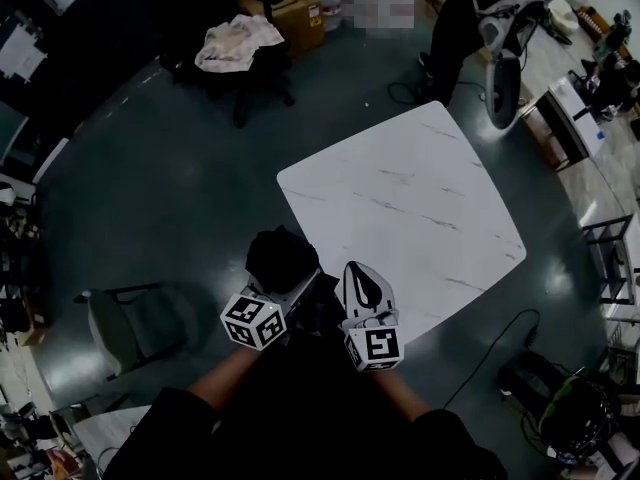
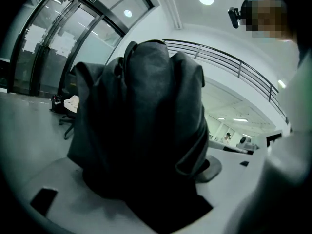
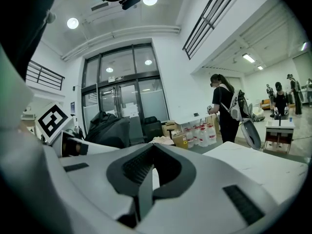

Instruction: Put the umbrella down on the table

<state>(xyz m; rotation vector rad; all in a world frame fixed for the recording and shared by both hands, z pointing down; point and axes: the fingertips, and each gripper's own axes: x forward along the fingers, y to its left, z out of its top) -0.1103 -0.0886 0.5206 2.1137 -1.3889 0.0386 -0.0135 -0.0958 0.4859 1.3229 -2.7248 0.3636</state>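
Presently, the carrying step is judged to be in hand; the set-down is not yet made. The umbrella, folded and dark, is clamped between the fingers of the left gripper and rises ahead of them. It is held clear of the desk, whose near corner lies ahead and to the right of those fingers. The right gripper, just right of the left one, is pressed closed with nothing between its fingers. Next, the umbrella would need to be carried forward and right over the desk top, lowered until it rests, and only then released.
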